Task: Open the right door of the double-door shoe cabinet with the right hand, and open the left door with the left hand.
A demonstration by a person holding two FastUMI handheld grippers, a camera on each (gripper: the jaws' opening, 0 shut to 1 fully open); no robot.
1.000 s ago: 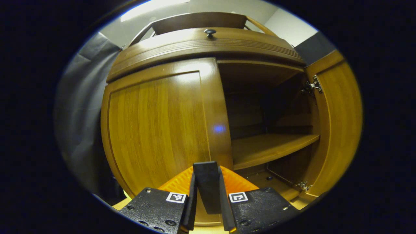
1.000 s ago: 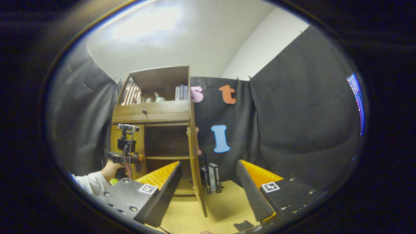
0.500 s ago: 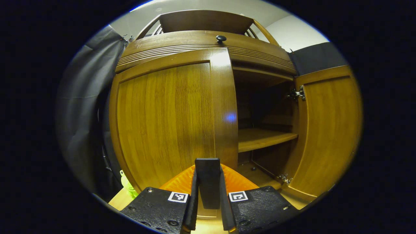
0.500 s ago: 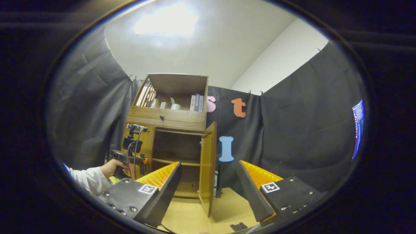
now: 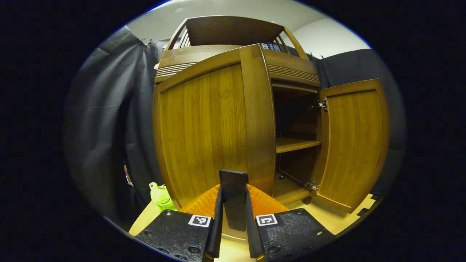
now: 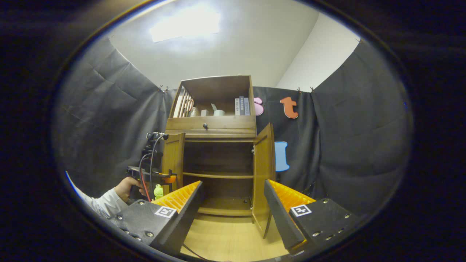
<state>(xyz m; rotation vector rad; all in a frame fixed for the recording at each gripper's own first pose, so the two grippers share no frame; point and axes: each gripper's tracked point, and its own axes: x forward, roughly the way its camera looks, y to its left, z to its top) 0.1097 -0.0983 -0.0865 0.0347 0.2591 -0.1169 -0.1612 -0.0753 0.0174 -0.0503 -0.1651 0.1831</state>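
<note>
The left door [image 5: 214,127] has swung further out since a second ago, its edge pinched in the left gripper [image 5: 233,203]. The right gripper [image 6: 233,203] hangs released before the cabinet [image 6: 213,127]; the right door [image 6: 264,171] stands wide.

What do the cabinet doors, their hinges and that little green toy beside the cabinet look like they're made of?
Left door and right door: wood or wood veneer, judging by the straight vertical grain, with a glossy varnish that catches the light. Hinges: bright silvery metal, probably steel. Green toy: smooth and rounded, possibly soft plastic or rubber; too small to be sure.
</note>
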